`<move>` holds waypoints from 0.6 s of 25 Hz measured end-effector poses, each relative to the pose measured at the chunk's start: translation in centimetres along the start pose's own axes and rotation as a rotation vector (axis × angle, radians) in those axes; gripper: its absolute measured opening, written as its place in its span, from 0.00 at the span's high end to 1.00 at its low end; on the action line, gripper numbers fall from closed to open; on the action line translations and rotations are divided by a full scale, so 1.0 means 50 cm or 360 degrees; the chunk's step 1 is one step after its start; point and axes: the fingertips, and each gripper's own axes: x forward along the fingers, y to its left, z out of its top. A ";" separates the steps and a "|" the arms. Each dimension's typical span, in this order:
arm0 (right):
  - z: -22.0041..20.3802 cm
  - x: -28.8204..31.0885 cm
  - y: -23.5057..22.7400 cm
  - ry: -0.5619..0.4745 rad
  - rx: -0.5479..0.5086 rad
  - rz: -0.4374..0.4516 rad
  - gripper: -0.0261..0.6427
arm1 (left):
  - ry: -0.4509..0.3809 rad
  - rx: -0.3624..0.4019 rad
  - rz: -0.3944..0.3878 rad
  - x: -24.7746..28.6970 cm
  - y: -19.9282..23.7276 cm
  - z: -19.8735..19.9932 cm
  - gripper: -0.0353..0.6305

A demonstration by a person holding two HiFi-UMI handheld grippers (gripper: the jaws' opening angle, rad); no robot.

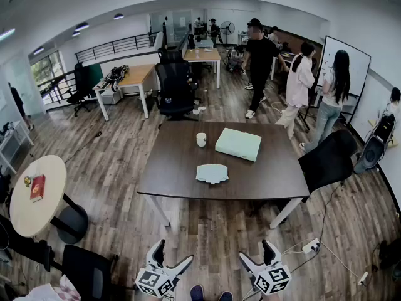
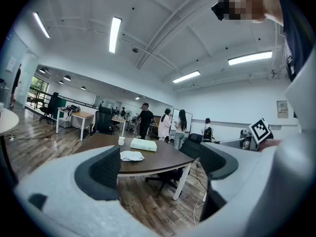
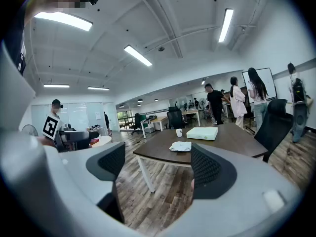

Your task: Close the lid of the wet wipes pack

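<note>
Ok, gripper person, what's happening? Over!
Left gripper, right gripper open, empty. Wipes pack on table, far ahead, untouched. Only floor between.

Open-plan office. Landmark: large dark table [image 1: 263, 174], mid-room on a plank floor [image 1: 119, 155]. Beyond it, a black swivel chair [image 1: 175, 86] and light wooden desks [image 1: 135, 77]. Right of it, a whiteboard [image 1: 346, 64] with a group of people [image 1: 301, 80] standing near. Left of it, a round pale table [image 1: 37, 196]. Strip lights [image 2: 114, 31] overhead.
</note>
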 end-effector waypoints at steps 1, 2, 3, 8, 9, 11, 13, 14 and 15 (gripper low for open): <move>-0.001 0.004 0.002 0.0002 -0.0006 0.0003 0.32 | -0.0012 -0.0008 -0.0009 0.000 0.002 0.002 0.21; -0.002 0.008 0.003 0.0005 -0.0012 0.0005 0.32 | -0.0023 -0.0014 -0.0016 0.000 0.003 0.003 0.21; -0.002 0.011 0.004 0.0006 -0.0018 0.0007 0.32 | -0.0033 -0.0018 -0.0023 0.001 0.004 0.005 0.21; -0.002 0.012 0.000 0.0002 -0.0025 0.0009 0.33 | -0.0033 -0.0030 -0.0034 0.005 0.003 -0.001 0.22; 0.001 0.012 0.001 -0.0009 -0.0024 0.0010 0.33 | -0.0034 -0.0032 -0.0036 0.004 0.004 -0.001 0.22; 0.008 0.011 0.005 -0.0047 -0.0004 0.0018 0.31 | -0.0034 -0.0029 -0.0040 -0.001 0.006 0.000 0.22; 0.013 0.012 0.009 -0.0066 0.0024 0.0019 0.30 | -0.0034 -0.0025 -0.0046 -0.006 0.011 0.002 0.22; 0.014 0.013 0.011 -0.0065 0.0028 0.0013 0.30 | -0.0038 -0.0025 -0.0050 -0.008 0.015 0.004 0.22; 0.014 0.016 0.013 -0.0062 0.0026 0.0006 0.30 | -0.0042 -0.0027 -0.0055 -0.010 0.019 0.007 0.22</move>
